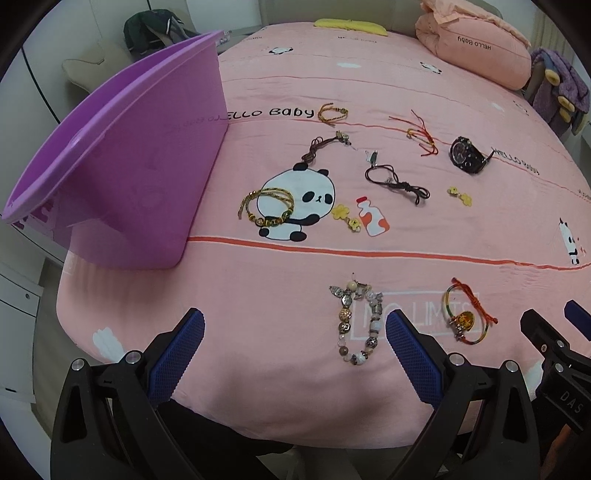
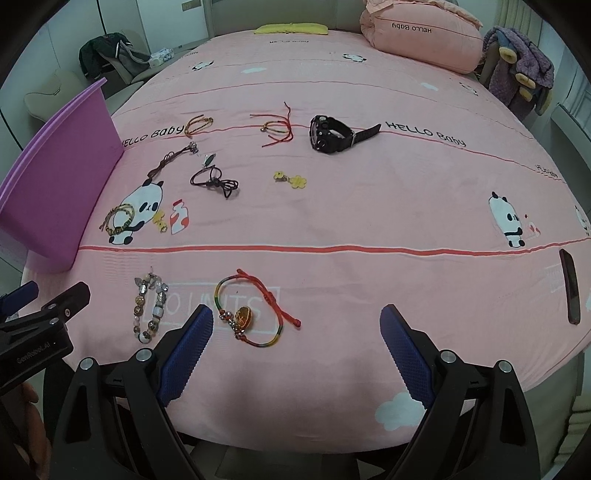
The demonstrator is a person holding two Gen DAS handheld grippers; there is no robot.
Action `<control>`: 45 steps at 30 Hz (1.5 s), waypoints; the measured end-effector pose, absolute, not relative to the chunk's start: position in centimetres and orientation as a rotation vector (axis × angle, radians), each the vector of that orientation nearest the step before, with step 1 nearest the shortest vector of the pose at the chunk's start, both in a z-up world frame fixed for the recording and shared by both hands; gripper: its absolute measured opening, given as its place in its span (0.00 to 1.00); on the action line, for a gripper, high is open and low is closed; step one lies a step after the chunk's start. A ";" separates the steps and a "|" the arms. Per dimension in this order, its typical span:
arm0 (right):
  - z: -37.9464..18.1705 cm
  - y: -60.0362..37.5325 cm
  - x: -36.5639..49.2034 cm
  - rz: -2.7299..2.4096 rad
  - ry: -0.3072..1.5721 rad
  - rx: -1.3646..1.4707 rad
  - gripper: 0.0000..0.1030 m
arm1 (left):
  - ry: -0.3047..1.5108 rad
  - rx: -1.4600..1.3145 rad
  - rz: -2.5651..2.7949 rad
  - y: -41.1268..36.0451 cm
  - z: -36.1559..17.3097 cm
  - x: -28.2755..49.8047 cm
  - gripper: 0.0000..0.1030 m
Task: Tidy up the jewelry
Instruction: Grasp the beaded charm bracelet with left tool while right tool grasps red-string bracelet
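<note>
Several pieces of jewelry lie spread on a pink bedsheet (image 1: 295,387). A beaded bracelet (image 1: 356,323) lies just ahead of my open, empty left gripper (image 1: 295,354), close to its right finger. A rainbow cord bracelet with an amber charm (image 2: 251,314) lies just ahead of my open, empty right gripper (image 2: 295,350), near its left finger. Farther off lie a black watch (image 2: 332,134), a gold braided bracelet (image 1: 267,206), dark cord necklaces (image 1: 397,182), red string bracelets (image 2: 277,127) and yellow flower charms (image 2: 290,179). A purple tub (image 1: 122,158) stands at the left.
A rolled pink quilt (image 1: 476,48) and a yellow pillow (image 1: 351,26) lie at the bed's far end. A dark phone (image 2: 570,291) lies at the right edge of the bed. A purple garment (image 2: 521,74) hangs at the far right. The bed's front edge is right under both grippers.
</note>
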State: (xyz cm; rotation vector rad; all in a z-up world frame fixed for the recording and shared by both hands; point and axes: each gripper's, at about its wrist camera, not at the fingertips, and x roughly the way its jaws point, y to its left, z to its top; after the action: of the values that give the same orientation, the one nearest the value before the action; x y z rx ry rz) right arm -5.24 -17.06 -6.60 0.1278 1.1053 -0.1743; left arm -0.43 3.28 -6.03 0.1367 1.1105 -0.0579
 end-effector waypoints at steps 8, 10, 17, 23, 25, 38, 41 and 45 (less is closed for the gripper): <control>-10.1 -17.2 -4.5 -0.159 1.148 0.114 0.85 | 1.136 0.133 -0.071 3.9 -9.5 -0.1 0.94; -10.7 -17.4 -4.3 -0.154 1.159 0.112 0.85 | 1.140 0.121 -0.090 3.8 -10.2 0.0 0.94; -12.6 -17.7 -3.6 -0.158 1.193 0.101 0.85 | 1.172 0.133 -0.111 2.7 -12.4 0.7 0.94; -13.6 -17.9 -3.1 -0.172 1.210 0.088 0.85 | 1.181 0.135 -0.094 2.6 -13.5 1.4 0.94; -14.0 -17.8 -2.9 -0.173 1.218 0.082 0.85 | 1.184 0.134 -0.091 2.7 -13.8 1.6 0.94; -16.0 -17.9 -1.6 -0.182 1.248 0.048 0.85 | 1.187 0.146 -0.074 2.8 -15.8 2.9 0.95; -16.4 -18.0 -1.4 -0.187 1.254 0.049 0.87 | 1.176 0.159 -0.068 2.6 -16.1 2.9 0.95; -17.0 -18.4 -1.2 -0.191 1.239 0.046 0.91 | 1.141 0.169 -0.074 2.4 -16.3 2.5 0.95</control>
State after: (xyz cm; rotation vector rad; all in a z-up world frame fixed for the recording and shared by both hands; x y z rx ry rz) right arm -1.18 -18.35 -17.00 0.0458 1.2387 -0.1907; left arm 2.51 2.41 -16.28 0.1693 1.1414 -0.0740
